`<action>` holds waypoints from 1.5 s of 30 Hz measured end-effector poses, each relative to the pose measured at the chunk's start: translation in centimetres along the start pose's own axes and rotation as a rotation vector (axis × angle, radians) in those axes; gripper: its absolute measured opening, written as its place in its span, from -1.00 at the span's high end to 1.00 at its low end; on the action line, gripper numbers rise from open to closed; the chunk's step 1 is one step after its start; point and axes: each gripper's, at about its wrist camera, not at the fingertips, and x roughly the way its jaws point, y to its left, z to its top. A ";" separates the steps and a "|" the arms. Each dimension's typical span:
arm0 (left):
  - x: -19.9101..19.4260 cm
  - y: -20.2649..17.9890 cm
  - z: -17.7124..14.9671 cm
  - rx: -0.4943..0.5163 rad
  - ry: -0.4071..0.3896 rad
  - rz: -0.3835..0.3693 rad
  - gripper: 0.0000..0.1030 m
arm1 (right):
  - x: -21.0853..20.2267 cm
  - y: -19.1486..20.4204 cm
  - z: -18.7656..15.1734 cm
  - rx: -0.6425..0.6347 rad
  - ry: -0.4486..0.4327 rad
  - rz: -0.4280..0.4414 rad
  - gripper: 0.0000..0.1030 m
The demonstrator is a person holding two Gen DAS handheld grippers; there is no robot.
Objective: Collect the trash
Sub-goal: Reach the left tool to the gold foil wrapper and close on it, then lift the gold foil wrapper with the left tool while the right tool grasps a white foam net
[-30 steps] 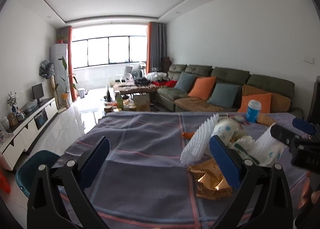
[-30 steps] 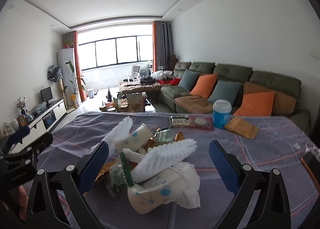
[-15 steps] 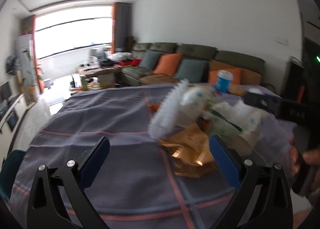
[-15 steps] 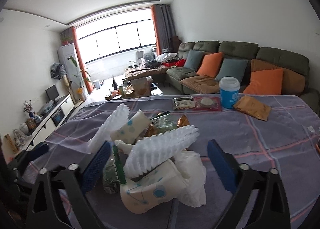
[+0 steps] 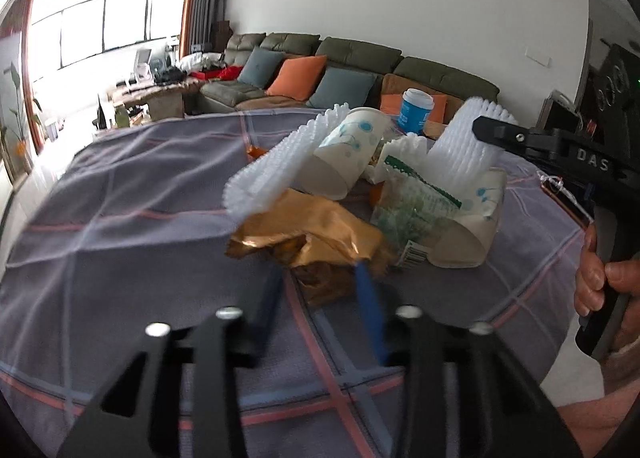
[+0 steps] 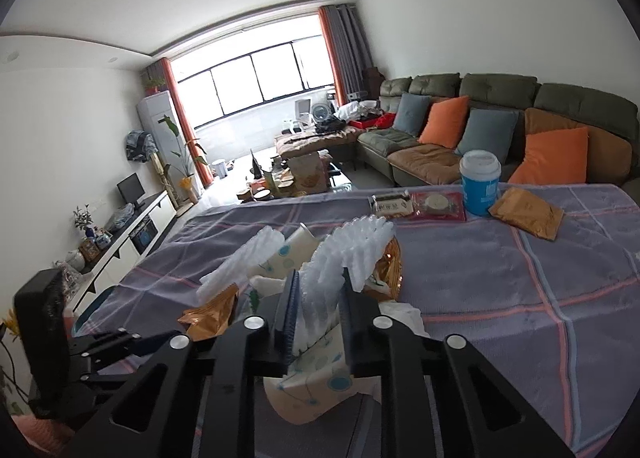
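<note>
From the left wrist, the left hand-held gripper (image 5: 322,282) has just been closing; its blue pads now pinch the near edge of a crumpled gold foil wrapper (image 5: 308,236) at the near side of the trash pile. The pile sits on the table (image 5: 120,258), which is covered in a purple plaid cloth. Behind the wrapper lie a white ribbed foam sleeve (image 5: 268,173), a tipped paper cup (image 5: 348,157) and a green snack packet (image 5: 412,205). At the right, the right hand-held gripper (image 5: 486,125) reaches into a second white foam sleeve (image 5: 468,149).

From the right wrist, the right hand-held gripper (image 6: 318,298) has just been closing too and squeezes that second white foam sleeve (image 6: 344,258) between its pads, above a flattened paper cup (image 6: 316,382). Far right on the table stands a blue lidded cup (image 6: 479,187) beside a brown packet (image 6: 526,211).
</note>
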 end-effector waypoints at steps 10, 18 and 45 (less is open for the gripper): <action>-1.0 1.4 -0.1 -0.065 -0.019 -0.065 0.10 | -1.9 0.5 1.5 -0.034 -0.060 0.035 0.70; 0.9 2.2 0.8 -0.148 0.045 -0.140 -0.13 | -2.7 1.0 2.7 -0.063 -0.103 0.058 0.70; -4.5 3.7 -0.8 -0.114 0.034 -0.114 0.21 | 1.3 6.0 3.4 -0.147 -0.058 0.289 0.70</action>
